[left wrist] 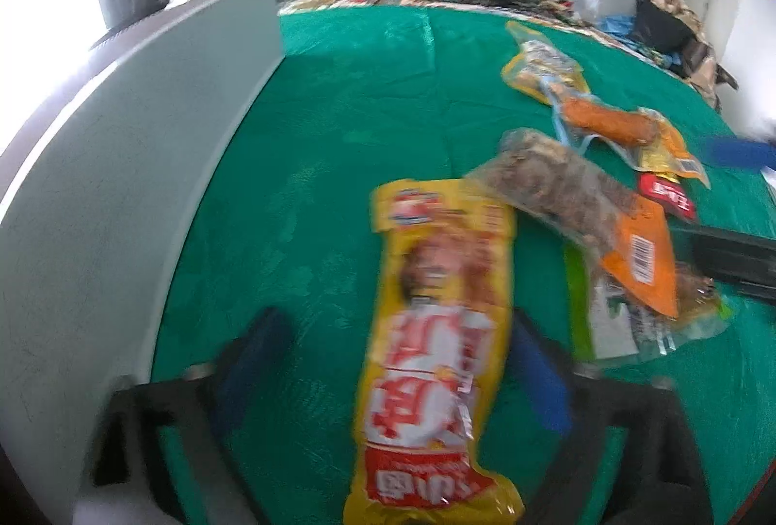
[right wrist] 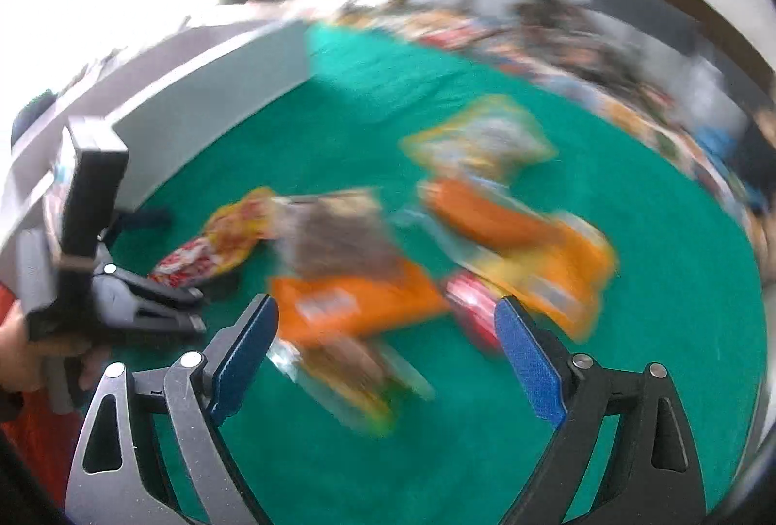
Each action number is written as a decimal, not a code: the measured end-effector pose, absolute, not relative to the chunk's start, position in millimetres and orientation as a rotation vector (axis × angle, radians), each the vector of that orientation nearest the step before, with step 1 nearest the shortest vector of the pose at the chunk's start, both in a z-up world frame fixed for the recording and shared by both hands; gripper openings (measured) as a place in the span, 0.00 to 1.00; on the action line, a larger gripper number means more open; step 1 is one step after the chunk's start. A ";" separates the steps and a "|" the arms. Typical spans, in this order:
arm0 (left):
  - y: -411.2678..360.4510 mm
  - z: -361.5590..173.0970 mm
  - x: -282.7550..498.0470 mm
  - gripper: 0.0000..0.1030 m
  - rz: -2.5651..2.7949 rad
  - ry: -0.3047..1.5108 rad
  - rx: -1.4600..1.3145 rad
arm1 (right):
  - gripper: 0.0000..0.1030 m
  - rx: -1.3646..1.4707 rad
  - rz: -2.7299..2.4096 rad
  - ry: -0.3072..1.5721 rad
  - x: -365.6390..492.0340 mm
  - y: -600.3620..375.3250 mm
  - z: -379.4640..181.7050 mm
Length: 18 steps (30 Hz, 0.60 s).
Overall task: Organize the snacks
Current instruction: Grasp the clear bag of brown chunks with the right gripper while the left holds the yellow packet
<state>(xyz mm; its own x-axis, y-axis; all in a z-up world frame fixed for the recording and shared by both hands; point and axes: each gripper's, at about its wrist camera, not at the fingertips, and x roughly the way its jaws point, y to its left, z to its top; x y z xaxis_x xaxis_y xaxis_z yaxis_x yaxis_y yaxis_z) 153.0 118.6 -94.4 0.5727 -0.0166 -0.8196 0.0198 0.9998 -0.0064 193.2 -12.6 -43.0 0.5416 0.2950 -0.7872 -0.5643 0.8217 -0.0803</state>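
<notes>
From the left wrist, the left claw point(left wrist: 388, 360) straddles a long yellow-and-red crinkly plastic snack packet point(left wrist: 431, 350) lying lengthwise on the green bedspread point(left wrist: 349, 98). The blue pad on the right looks against the packet's edge while the left pad stands clear of it; the picture is blurred, so I cannot tell whether it is truly gripped. Just beyond lie a clear bag of brown snack with an orange end point(left wrist: 582, 205), a clear pouch holding orange sticks point(left wrist: 611, 122), a small red wrapper point(left wrist: 667, 195), a green-edged clear pack point(left wrist: 625, 321) and a yellow pouch point(left wrist: 538, 64) farther off; a pale grey panel point(left wrist: 145, 146) runs along the left. From the right wrist, heavily smeared, the right claw point(right wrist: 388, 355) stands wide open and empty above the same heap, with the orange-ended bag between its fingers' line of sight and the left device beside the yellow packet. The step in hand looks like picking out the yellow packet. Next, the left claw needs to close squarely on it, and the right to settle over one bag.
</notes>
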 end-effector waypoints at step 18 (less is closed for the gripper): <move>163.5 -74.4 97.5 0.46 -0.067 0.926 -0.249 | 0.57 -0.040 0.523 1.159 269.4 -13.1 -63.4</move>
<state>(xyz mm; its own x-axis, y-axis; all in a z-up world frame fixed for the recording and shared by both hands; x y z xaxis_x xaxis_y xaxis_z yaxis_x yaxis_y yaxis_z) 97.5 163.5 -74.4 0.6015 -0.1641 -0.7818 -0.0495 0.9692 -0.2415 269.4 -13.1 -63.4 0.2944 0.3731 -0.8798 -0.4131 0.8799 0.2349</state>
